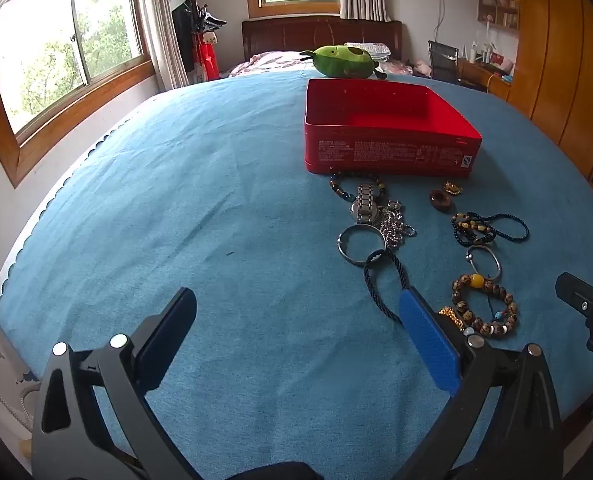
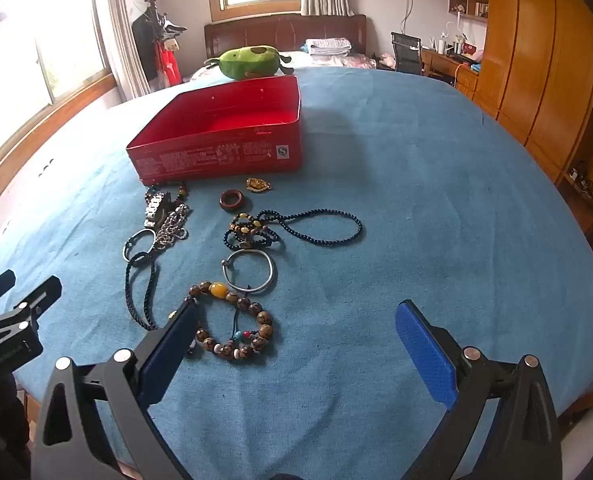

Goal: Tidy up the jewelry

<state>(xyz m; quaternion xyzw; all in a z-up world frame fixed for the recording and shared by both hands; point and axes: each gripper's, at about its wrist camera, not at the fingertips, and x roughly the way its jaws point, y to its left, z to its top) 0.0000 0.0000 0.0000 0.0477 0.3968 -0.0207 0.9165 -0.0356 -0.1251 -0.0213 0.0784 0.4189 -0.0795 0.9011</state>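
An empty red tin box (image 1: 388, 152) (image 2: 216, 156) stands on the blue cloth. In front of it lie several pieces of jewelry: a metal watch (image 1: 363, 202) (image 2: 155, 208), a chain (image 1: 394, 224), silver bangles (image 1: 360, 245) (image 2: 250, 271), a dark cord (image 1: 384, 280) (image 2: 140, 292), a brown bead bracelet (image 1: 483, 305) (image 2: 236, 320), a dark bead necklace (image 2: 316, 226) and a brown ring (image 2: 231, 200). My left gripper (image 1: 296, 312) is open over bare cloth, left of the jewelry. My right gripper (image 2: 296, 320) is open, its left finger by the bead bracelet.
A green plush toy (image 1: 342, 62) (image 2: 250, 62) lies behind the box. The cloth-covered table (image 1: 176, 200) is broad, with bare cloth to the left and right of the jewelry. A bed, windows and wooden wardrobes (image 2: 536, 60) stand beyond it.
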